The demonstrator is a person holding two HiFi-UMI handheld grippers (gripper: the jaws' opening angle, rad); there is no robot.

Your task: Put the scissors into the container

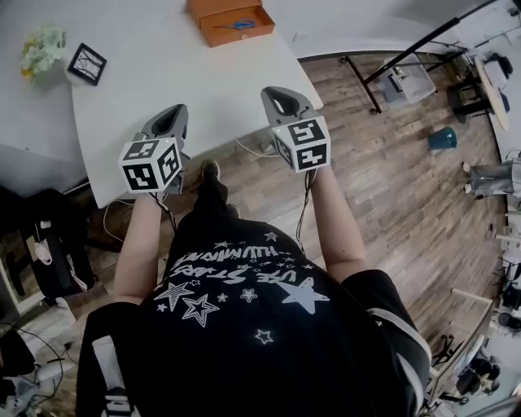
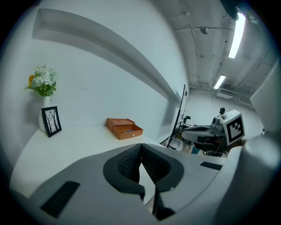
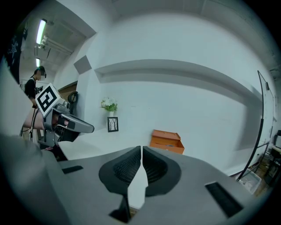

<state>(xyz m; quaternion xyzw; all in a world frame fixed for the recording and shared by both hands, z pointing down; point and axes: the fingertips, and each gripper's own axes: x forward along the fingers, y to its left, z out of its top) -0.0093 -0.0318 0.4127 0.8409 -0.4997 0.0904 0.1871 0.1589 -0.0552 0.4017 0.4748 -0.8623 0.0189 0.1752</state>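
Observation:
An orange container [image 1: 230,20] stands open at the far edge of the white table [image 1: 195,81], with blue-handled scissors [image 1: 238,25] lying inside it. The same container [image 2: 124,128] shows far off in the left gripper view and again as an orange container [image 3: 167,141] in the right gripper view. My left gripper [image 1: 168,120] hovers over the table's near edge, shut and empty. My right gripper [image 1: 283,103] is held beside it at the near right corner, also shut with nothing in it. Both stay well short of the container.
A framed picture [image 1: 86,63] and a vase of flowers [image 1: 41,47] sit at the table's far left. Wooden floor [image 1: 391,179] lies to the right, with a black stand [image 1: 423,41], a bin and other clutter. Cables hang under the table's near edge.

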